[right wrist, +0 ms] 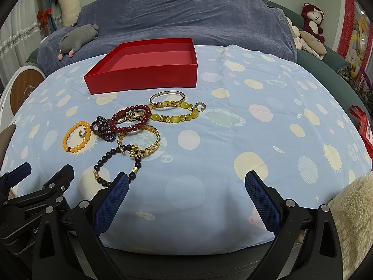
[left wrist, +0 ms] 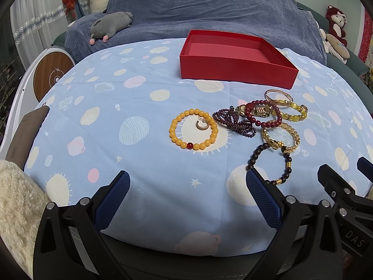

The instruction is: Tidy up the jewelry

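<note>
An empty red box [left wrist: 235, 70] [right wrist: 142, 79] sits at the far side of the blue patterned cloth [left wrist: 139, 93]. Before it lies a cluster of jewelry: a yellow bead bracelet [left wrist: 177, 122] [right wrist: 70, 131] ringing a small gold earring [left wrist: 202, 124], a purple bead strand [left wrist: 233, 121], a dark red bead bracelet [right wrist: 130, 119], a gold watch [right wrist: 130, 117], a gold chain bracelet [left wrist: 279, 137] [right wrist: 139, 143], a dark bead bracelet [left wrist: 270, 163] [right wrist: 116, 165], a yellow stone bracelet [right wrist: 174, 113] and a thin bangle [right wrist: 166, 95]. My left gripper [left wrist: 187, 179] and right gripper [right wrist: 186, 179] are open and empty, near the front edge.
A blue-covered sofa [left wrist: 209, 11] with plush toys stands behind the table. A round wooden-faced device [left wrist: 52, 74] stands at the left. A fleecy cream fabric [right wrist: 354, 210] lies at the front corner. A red bag [right wrist: 363, 126] is at the right edge.
</note>
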Motion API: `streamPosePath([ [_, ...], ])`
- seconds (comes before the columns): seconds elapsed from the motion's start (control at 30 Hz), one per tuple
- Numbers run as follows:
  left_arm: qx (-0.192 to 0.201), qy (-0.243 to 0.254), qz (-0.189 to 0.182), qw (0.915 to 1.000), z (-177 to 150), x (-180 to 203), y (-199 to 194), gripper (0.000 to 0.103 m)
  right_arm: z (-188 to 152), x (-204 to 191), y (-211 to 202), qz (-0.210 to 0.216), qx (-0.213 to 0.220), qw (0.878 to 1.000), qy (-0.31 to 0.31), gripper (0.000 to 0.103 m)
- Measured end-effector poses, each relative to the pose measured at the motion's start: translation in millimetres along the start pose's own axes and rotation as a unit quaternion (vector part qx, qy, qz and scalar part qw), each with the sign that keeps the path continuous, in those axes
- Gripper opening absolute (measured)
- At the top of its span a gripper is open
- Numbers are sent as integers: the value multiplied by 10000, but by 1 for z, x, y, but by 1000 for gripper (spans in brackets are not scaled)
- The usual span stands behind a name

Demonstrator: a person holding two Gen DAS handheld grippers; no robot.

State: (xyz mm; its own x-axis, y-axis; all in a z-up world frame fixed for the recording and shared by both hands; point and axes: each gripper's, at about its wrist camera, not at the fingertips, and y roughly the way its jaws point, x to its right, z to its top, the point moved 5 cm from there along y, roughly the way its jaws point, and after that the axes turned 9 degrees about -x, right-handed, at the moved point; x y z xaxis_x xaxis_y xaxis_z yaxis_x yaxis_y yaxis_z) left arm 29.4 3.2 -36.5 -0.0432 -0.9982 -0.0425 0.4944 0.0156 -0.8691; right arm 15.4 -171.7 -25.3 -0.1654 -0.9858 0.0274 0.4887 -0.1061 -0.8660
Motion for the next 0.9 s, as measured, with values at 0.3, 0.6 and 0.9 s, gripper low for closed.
streamPosePath([
  [0.3,5,1,4,10000,0,0,0,95,0,-1,0,3,-2,10000,2,96],
  [0.6,-14,0,-5,10000,0,-1,0,95,0,0,0,2,-11,10000,3,96],
  [0.9,48,30,12,10000,2,0,-2,95,-2,1,4,42,-19,10000,17,96],
])
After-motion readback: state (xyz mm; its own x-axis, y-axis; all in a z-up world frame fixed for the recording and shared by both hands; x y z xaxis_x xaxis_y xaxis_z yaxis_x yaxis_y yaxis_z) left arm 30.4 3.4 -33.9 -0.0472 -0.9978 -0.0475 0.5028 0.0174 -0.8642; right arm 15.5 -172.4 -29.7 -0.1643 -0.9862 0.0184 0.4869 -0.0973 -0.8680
